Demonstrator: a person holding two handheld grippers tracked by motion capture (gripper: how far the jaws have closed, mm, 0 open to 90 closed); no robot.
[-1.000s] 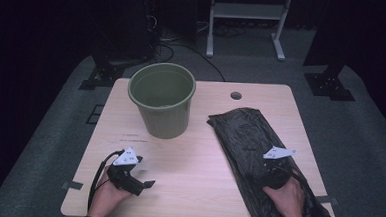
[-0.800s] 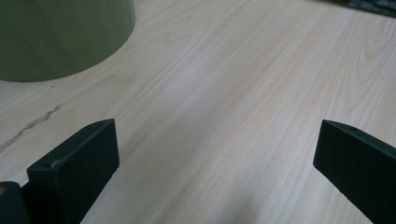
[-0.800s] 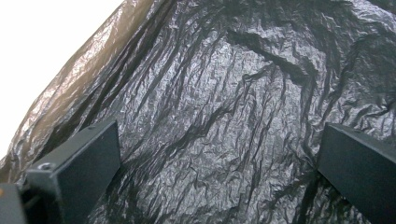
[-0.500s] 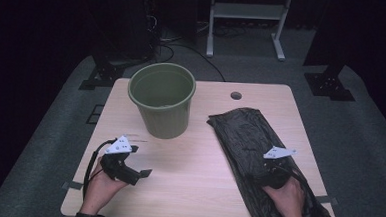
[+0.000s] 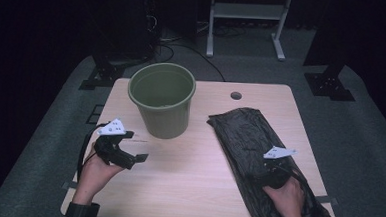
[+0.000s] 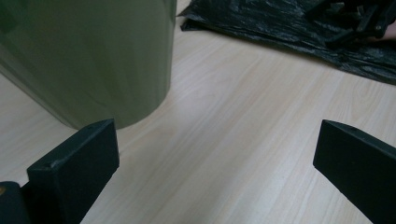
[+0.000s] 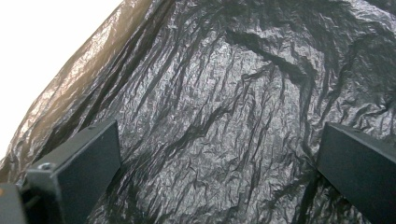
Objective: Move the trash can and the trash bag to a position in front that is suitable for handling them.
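Low over the wooden table, the left gripper is held in the left hand, whose forearm enters from the bottom edge; its jaws are spread wide and pointed toward the table's middle, just beside the green bucket. Further right, the right gripper is held in the right hand directly over the crumpled black plastic bag, which is spread flat along the table's right side; its jaws are also wide apart, with nothing gripped.
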